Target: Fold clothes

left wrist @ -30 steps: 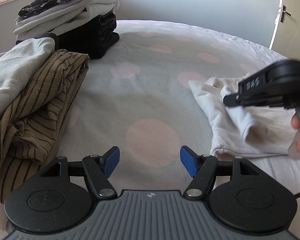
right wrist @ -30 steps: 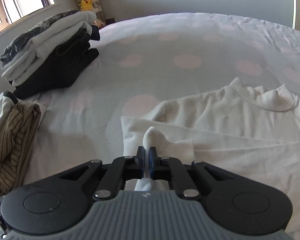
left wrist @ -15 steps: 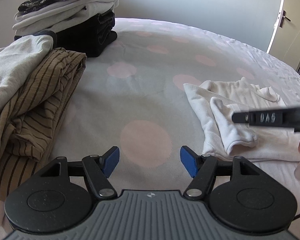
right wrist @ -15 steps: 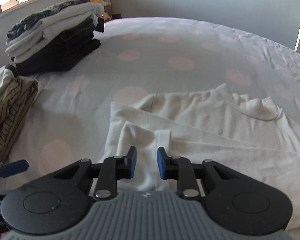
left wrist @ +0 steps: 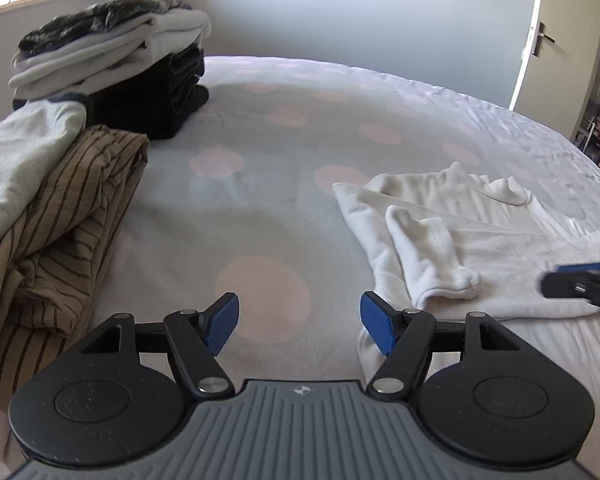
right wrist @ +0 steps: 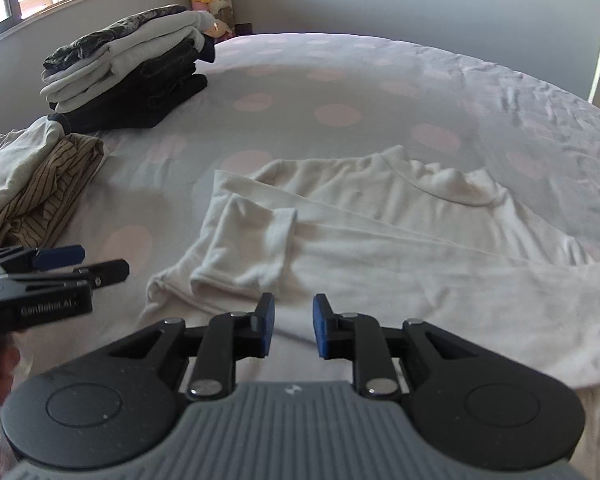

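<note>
A cream long-sleeved top (right wrist: 400, 240) lies flat on the bed, its left sleeve (right wrist: 248, 248) folded back over the body; it also shows in the left wrist view as the cream top (left wrist: 460, 240). My right gripper (right wrist: 292, 330) hovers just above the top's near hem. Its jaws are opening with a small gap and nothing between them. My left gripper (left wrist: 300, 326) stands wide open over bare sheet to the left of the top, holding nothing. Each gripper shows at the edge of the other's view.
The bed (left wrist: 260, 184) has a pale sheet with pink dots. A stack of folded clothes (right wrist: 128, 72) sits at the far left. Nearer lie a loose brown striped garment (left wrist: 60, 232) and a light grey one (left wrist: 16, 160). A door (left wrist: 560, 40) stands at the right.
My right gripper let go of the sleeve cuff it was pinching, its jaws parted, and it drew back toward the top's near hem. The sleeve now lies folded on the top. The left gripper stayed open.
</note>
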Available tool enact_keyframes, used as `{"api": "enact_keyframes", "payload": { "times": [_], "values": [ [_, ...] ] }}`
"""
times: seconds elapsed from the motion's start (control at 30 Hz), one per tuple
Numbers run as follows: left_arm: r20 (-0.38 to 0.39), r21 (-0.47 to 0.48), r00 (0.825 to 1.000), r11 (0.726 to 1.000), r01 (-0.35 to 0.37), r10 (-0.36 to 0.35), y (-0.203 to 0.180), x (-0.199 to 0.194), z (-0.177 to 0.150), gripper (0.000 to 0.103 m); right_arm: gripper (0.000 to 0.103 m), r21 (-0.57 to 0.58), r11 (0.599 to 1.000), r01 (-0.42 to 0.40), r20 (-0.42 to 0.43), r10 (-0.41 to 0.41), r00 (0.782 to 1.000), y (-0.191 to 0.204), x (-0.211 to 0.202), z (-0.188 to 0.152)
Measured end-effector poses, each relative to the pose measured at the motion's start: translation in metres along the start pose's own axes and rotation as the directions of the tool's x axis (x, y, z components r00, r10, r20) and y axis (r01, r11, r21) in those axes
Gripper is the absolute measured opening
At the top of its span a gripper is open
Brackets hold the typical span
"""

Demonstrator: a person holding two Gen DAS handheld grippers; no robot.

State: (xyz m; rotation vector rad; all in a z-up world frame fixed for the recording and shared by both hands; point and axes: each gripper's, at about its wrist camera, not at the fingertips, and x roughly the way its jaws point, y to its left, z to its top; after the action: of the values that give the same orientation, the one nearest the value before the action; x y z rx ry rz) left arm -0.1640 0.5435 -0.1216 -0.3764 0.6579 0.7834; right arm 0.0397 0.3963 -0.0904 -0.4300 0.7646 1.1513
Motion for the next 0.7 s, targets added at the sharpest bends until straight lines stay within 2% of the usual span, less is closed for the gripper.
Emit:
{"api": "enact_keyframes", "payload": {
  "times": [0.07,0.3,0.4,0.6,0.7],
  "values": [
    [0.002,0.028,1.0,0.999,0.015,-0.015,-0.006,-0.004,-0.002,0.079,0.033,0.016,1.0,0.023,-0.008,-0.023,1.0,-0.017,-0.022,-0.019],
    [0.006,0.189,0.997,0.979,0.075,-0.077,-0.039,-0.021,-0.013,0.079,0.034,0.091,0.992,0.084,-0.064,-0.078,0.995,-0.069,-0.092,-0.093],
    [-0.015,0.216,0.992,0.968,0.124,-0.124,-0.052,-0.027,-0.016,0.079,0.034,0.098,0.99,0.103,-0.092,-0.094,0.991,-0.081,-0.117,-0.121],
    [-0.038,0.299,0.974,0.928,0.223,-0.222,-0.086,-0.05,-0.02,0.079,0.037,0.051,0.99,0.128,-0.142,-0.12,0.983,-0.09,-0.157,-0.17],
    [-0.08,0.351,0.965,0.899,0.262,-0.25,-0.106,-0.061,-0.022,0.079,0.038,0.016,0.993,0.114,-0.177,-0.109,0.978,-0.09,-0.168,-0.188]
  ]
}}
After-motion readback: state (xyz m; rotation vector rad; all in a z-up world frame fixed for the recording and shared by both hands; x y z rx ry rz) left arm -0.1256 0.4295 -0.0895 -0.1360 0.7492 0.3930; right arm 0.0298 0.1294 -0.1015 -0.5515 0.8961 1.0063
